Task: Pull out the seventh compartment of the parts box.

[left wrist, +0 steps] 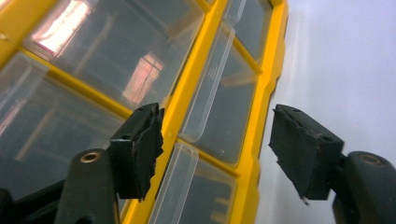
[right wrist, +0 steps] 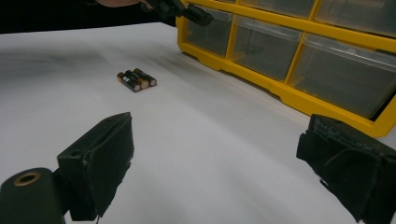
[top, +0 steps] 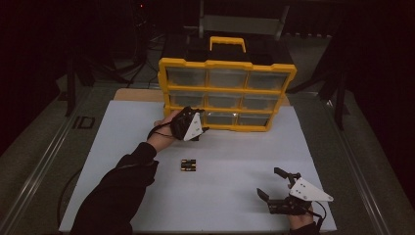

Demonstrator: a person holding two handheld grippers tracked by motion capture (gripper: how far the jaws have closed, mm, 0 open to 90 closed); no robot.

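Yellow drawer organizer (top: 227, 93) upright at worktop (top: 147, 196) rear. Left gripper (left wrist: 215, 154) at bottom-left drawer (left wrist: 219, 93), jaws apart astride its clear handle, pads not touching. Batteries (top: 188, 165) mid-worktop. Right gripper (top: 275, 185) open, empty, near front edge.

A darkened lab or workshop recording bay is showing here: a yellow small-parts organizer (top: 227, 93) with clear drawers is standing on a white-covered worktop (top: 122, 142), metal rails (top: 44, 161) are running along its sides, and black stands and cables (top: 142, 63) are crowding the unlit background.
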